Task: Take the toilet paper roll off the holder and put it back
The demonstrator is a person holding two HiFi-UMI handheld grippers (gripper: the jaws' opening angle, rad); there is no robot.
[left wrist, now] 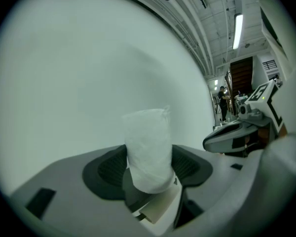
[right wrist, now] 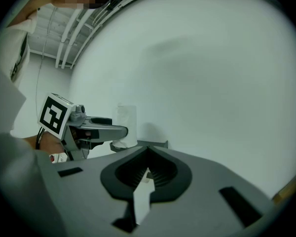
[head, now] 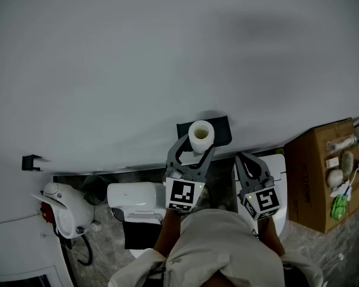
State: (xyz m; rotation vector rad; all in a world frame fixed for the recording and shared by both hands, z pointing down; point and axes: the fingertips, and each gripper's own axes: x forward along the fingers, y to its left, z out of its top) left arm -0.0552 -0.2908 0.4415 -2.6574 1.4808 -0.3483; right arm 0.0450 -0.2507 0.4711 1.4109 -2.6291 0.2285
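Right at the holder [head: 220,128], my left claw [head: 198,144] is clamped half-wide around the upright roll [head: 201,134] to keep it lined up; right claw [head: 243,158] is shut and empty.

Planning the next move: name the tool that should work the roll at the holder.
Left. The left tool grips the toilet paper roll right at the black holder; the right tool sits off to the side, shut and empty.
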